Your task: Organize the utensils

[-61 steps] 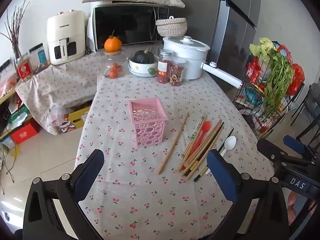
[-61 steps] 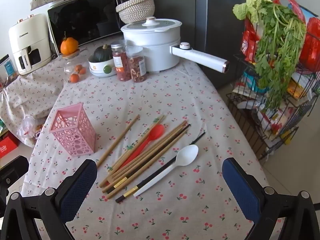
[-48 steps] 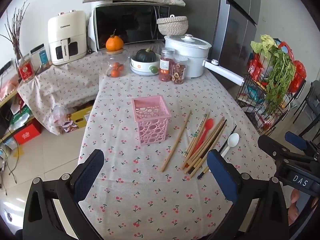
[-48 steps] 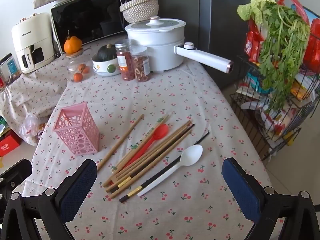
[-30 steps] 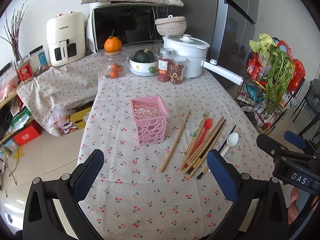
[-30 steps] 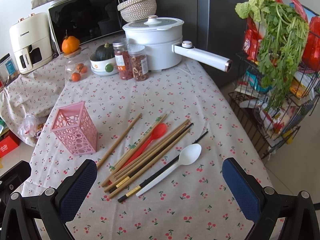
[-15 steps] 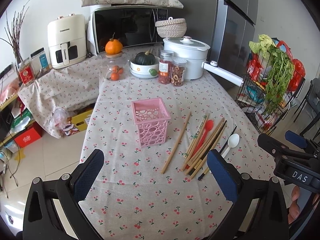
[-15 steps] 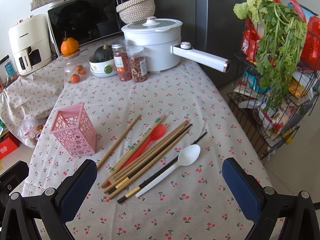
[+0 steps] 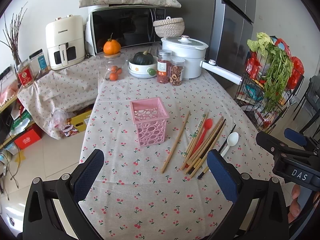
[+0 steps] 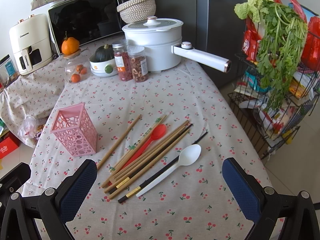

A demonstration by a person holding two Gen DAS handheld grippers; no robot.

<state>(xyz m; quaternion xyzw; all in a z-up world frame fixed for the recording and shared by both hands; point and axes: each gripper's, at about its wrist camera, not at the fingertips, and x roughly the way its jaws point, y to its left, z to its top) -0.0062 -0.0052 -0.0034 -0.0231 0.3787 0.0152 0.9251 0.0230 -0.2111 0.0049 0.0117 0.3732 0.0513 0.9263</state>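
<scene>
Both grippers hover empty over scattered utensils.

Jaws spread on left gripper (image 9: pixel 155 174) and right gripper (image 10: pixel 160 184); chopsticks (image 10: pixel 148 156) ahead between them, pink holder (image 10: pixel 75 130) ahead-left; overlapping sticks risk scattering.

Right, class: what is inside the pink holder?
No utensils show inside the pink holder; only its perforated inner walls are visible through the open top. Its floor is hidden by the near wall.

"CHANGHONG" printed twice on the cream air fryer (image 9: pixel 64 41) at far left: once across its top front, once vertically on the drawer handle. "DAS" in white letters on the black body of the right tool (image 9: pixel 299 175), near right. Jar labels, chopstick print and red box text too small to read.
</scene>
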